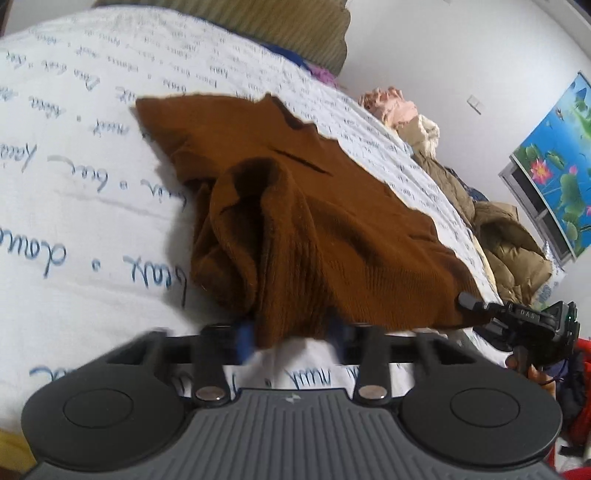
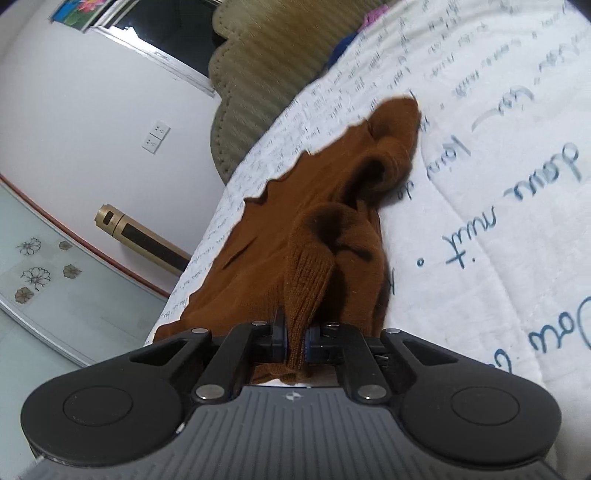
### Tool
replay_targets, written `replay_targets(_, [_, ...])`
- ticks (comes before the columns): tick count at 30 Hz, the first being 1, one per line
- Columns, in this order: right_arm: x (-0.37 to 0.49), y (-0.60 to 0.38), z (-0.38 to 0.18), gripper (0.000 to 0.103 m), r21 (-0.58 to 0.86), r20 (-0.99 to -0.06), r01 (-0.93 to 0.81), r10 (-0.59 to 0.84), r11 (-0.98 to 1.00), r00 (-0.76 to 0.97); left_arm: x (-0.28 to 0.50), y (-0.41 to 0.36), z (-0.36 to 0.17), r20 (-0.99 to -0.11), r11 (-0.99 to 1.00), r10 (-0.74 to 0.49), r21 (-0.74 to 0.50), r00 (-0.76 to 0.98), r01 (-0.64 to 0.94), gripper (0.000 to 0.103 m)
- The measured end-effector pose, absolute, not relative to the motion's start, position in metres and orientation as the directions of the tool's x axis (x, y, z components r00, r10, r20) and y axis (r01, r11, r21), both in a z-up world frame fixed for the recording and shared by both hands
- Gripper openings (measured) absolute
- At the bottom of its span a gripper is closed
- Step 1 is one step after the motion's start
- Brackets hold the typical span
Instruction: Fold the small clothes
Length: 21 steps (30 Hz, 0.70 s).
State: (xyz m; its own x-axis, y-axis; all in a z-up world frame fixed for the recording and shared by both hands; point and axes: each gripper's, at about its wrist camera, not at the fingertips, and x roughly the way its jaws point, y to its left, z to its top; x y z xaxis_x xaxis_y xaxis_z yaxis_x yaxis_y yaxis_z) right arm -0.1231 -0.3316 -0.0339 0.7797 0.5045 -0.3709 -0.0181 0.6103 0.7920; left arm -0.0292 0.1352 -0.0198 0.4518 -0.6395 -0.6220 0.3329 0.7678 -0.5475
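A brown knit sweater lies crumpled on a white bed sheet printed with blue handwriting. In the left wrist view my left gripper is at the sweater's near edge, and a bunch of the knit fills the gap between its blurred blue pads. My right gripper shows at the sweater's right corner. In the right wrist view the right gripper is shut on a ribbed fold of the sweater, which stretches away over the sheet.
An olive padded headboard stands at the bed's far end. A heap of khaki jackets and other clothes lies along the bed's right side. A flower poster hangs on the wall. A gold cylinder stands beside the bed.
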Motion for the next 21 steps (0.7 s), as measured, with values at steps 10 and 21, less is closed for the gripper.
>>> replay_targets(10, [-0.155, -0.329, 0.011, 0.013, 0.746, -0.296, -0.132, 0.503, 0.653, 0.812, -0.043, 0.139, -0.004, -0.570, 0.762, -0.642, -0.547, 0.513, 0.346, 0.005])
replay_targets(21, [-0.136, -0.331, -0.025, 0.014, 0.775, -0.365, -0.047, 0.507, 0.630, 0.781, -0.018, 0.133, -0.024, -0.552, 0.742, -0.653, -0.603, 0.519, 0.293, 0.008])
